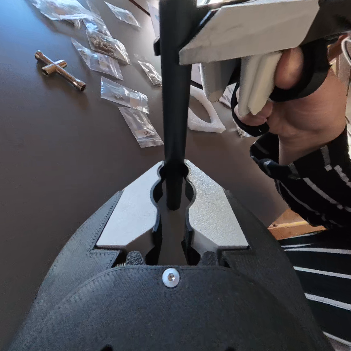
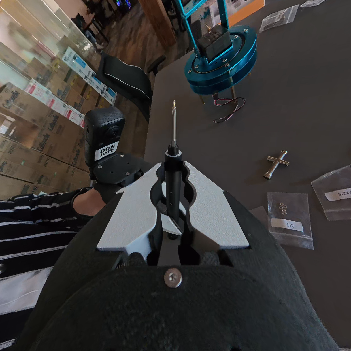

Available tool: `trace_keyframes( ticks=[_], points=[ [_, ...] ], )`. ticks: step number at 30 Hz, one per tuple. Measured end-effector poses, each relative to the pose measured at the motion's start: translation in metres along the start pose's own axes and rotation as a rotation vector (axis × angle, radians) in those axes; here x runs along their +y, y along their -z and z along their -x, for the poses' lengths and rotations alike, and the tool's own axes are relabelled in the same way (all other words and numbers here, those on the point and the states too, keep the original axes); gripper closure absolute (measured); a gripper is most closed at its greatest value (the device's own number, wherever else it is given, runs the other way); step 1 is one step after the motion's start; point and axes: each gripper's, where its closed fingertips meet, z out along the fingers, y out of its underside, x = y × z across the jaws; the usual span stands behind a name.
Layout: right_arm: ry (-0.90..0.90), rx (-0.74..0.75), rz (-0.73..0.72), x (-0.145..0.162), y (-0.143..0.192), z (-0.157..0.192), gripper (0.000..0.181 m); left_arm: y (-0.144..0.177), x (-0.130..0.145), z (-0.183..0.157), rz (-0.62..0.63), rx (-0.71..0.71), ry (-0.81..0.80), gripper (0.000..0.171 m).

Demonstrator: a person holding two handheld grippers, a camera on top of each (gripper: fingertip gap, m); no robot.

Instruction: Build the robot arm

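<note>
Tongs on both sides pinch one black screwdriver (image 2: 172,182). The right tongs (image 2: 173,163) squeeze it near its front end, where a thin metal bit (image 2: 174,129) sticks out with a small screw (image 2: 174,104) on its tip. The left tongs (image 1: 174,164) squeeze the back end of the same handle. It is held up above the dark worktop (image 2: 266,133). A blue round metal base (image 2: 222,62) stands ahead, well apart. A silver cross wrench (image 2: 276,164) and little clear bags (image 2: 289,218) lie on the worktop nearby.
</note>
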Motion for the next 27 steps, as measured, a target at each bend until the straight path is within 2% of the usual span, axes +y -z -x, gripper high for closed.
trace_keyframes(
  ticks=[4,7,12,20,23,27],
  points=[
    [-0.036,-0.036,-0.013,0.004,0.001,-0.001,0.165,0.003,0.005,-0.003,0.038,0.020,0.002,0.154],
    [-0.077,-0.112,-0.047,0.003,-0.003,0.008,0.165,0.018,0.008,-0.010,0.050,0.065,0.027,0.155],
    [-0.191,-0.345,-0.138,-0.008,-0.018,0.038,0.164,0.062,0.005,-0.030,0.068,0.250,0.191,0.155],
    [-0.302,-0.620,-0.237,-0.032,-0.053,0.081,0.164,0.127,-0.002,-0.033,0.169,0.352,0.258,0.155],
    [-0.313,-0.637,-0.237,-0.038,-0.071,0.089,0.159,0.145,-0.008,-0.026,0.211,0.385,0.268,0.155],
    [-0.326,-0.596,-0.288,-0.056,-0.095,0.091,0.163,0.168,-0.019,-0.007,0.240,0.443,0.281,0.155]
  ],
)
